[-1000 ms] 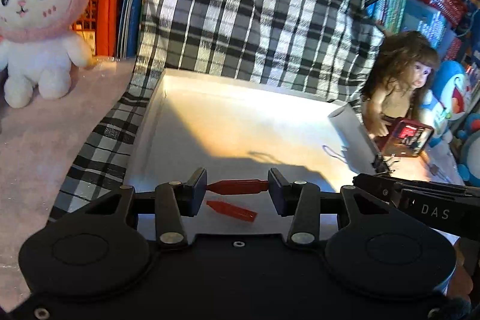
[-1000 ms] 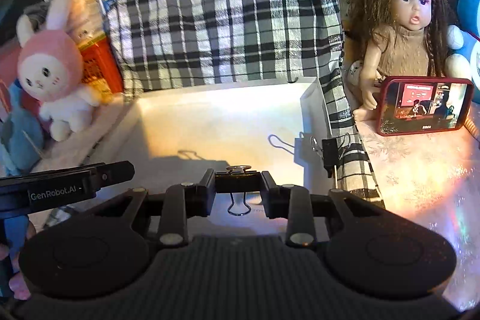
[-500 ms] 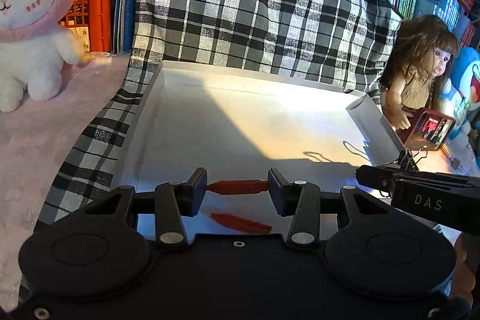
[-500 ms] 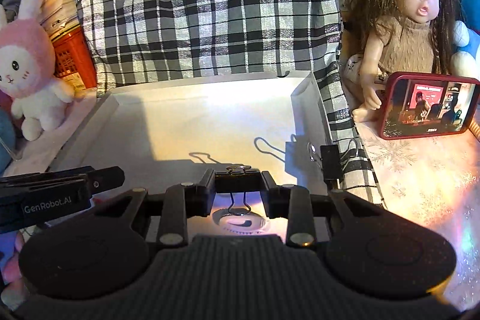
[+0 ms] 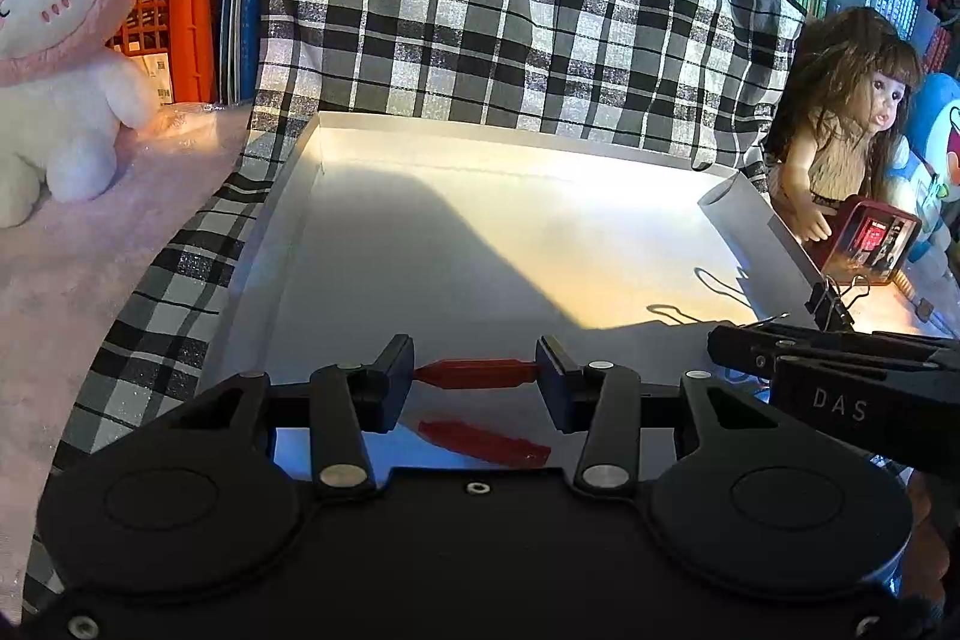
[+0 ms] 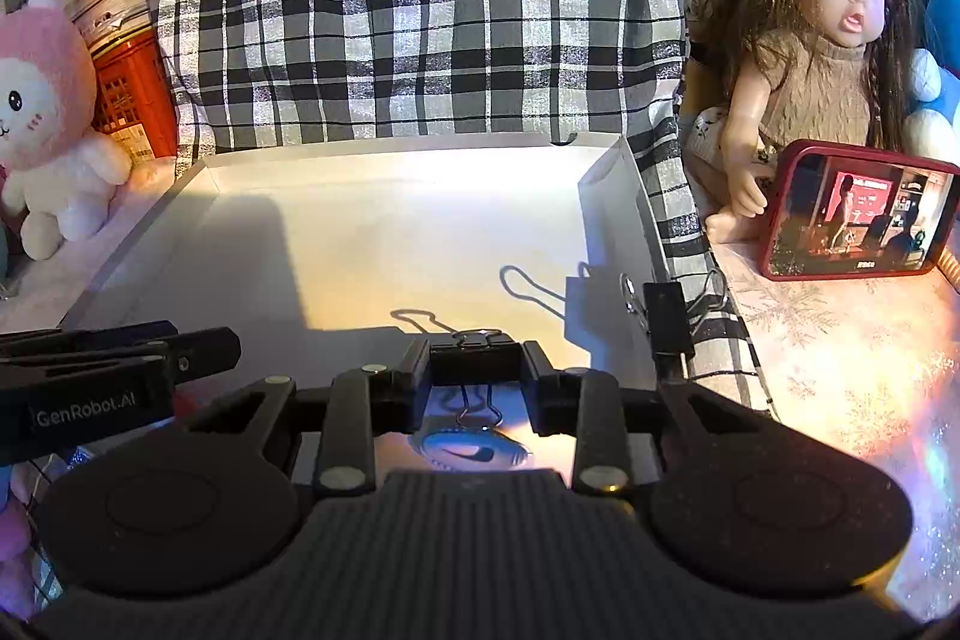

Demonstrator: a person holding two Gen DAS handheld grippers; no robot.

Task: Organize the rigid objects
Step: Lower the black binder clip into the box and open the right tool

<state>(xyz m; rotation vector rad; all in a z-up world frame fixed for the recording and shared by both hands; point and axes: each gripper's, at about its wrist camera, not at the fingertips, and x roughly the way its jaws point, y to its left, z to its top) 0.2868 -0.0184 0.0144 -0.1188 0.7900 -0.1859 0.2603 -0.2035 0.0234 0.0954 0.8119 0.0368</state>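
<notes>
Checked cloth drapes behind and under the white tray where we are sorting. Our 2 tongs hang over its near end. Our left gripper is clamped on a red peg, held crosswise above a second red peg lying on the tray floor. Our right gripper is closed on a black binder clip, its wire loops dangling; another binder clip is clipped to the tray's right wall. As we see it, the risk lies in release: a peg held only by its ends could roll away, and the 2 tongs sit close enough to knock each other.
</notes>
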